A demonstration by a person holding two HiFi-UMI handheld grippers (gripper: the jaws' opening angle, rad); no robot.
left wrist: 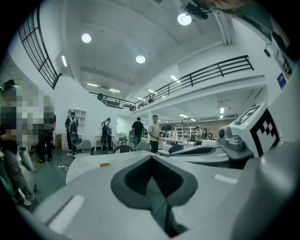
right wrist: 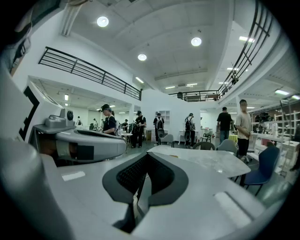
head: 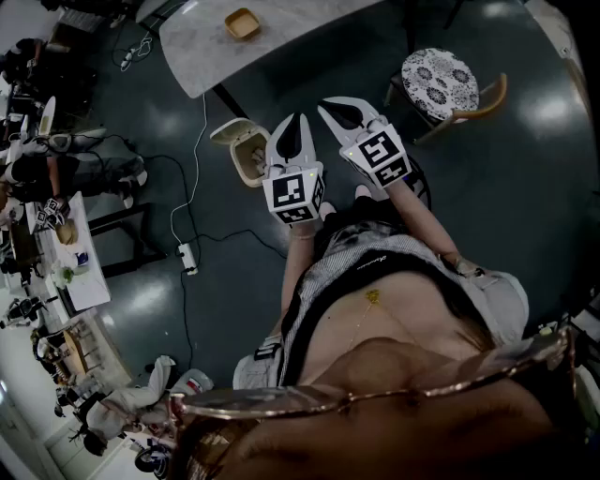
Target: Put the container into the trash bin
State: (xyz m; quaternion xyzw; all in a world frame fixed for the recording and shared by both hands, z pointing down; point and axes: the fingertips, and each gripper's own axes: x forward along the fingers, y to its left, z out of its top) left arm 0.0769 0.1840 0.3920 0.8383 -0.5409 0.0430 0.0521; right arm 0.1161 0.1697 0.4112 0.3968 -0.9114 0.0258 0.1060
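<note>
A small tan container [head: 243,23] sits on the white marble table [head: 281,37] at the top of the head view; in the left gripper view it is an orange speck [left wrist: 105,164] on the tabletop. A beige trash bin [head: 249,155] with its lid up stands on the floor below the table, just left of my left gripper [head: 301,119]. Both grippers are held side by side in front of the person, well short of the container. The left gripper's jaws [left wrist: 151,157] are shut with nothing between them. My right gripper [head: 324,106] is likewise shut and empty [right wrist: 149,154].
A chair with a patterned cushion [head: 441,80] stands at the upper right. A white cable and power strip [head: 187,255] lie on the dark floor at left. Cluttered benches [head: 56,253] line the far left. Several people [left wrist: 153,133] stand in the hall behind the table.
</note>
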